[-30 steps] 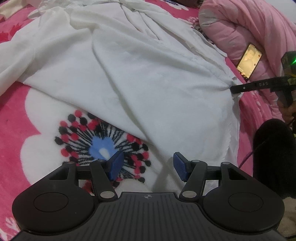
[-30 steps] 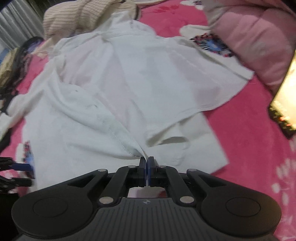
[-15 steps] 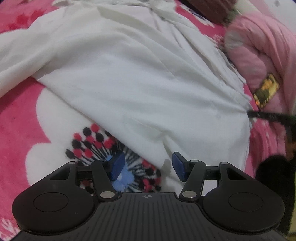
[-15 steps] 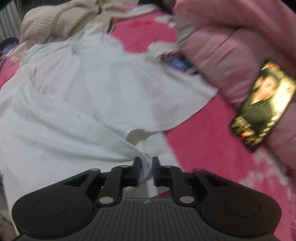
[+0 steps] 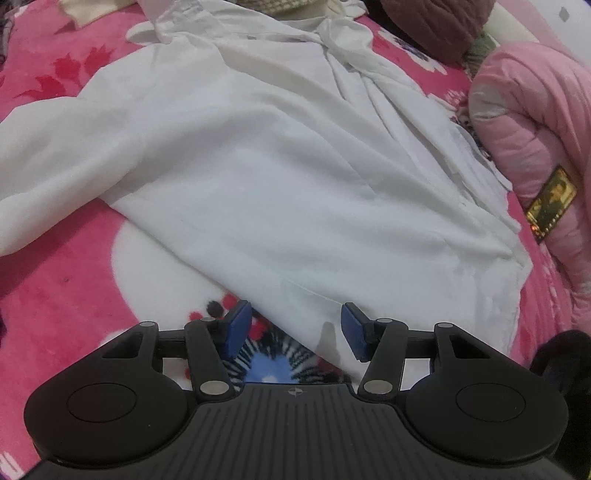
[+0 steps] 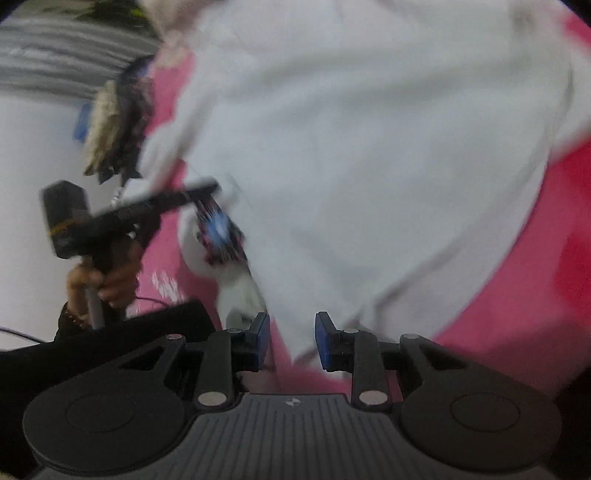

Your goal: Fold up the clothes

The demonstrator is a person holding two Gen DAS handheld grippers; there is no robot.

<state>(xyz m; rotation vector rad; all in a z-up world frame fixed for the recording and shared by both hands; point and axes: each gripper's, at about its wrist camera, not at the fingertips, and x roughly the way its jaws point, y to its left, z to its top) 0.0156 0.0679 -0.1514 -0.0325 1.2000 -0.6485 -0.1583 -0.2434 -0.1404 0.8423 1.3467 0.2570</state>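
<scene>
Left wrist: we hover left gripper point(image 5: 295, 330) and right gripper point(image 6: 291, 341), both spread empty; next pinch white shirt point(image 5: 280, 177) hem, frame bottom.

- A home bedroom: a pink flowered blanket point(image 5: 66, 280) covers the bed.
- A pink quilt point(image 5: 532, 122) is bunched at the blanket's right edge.
- Clothes point(image 5: 436, 26) are heaped at its far end.
</scene>
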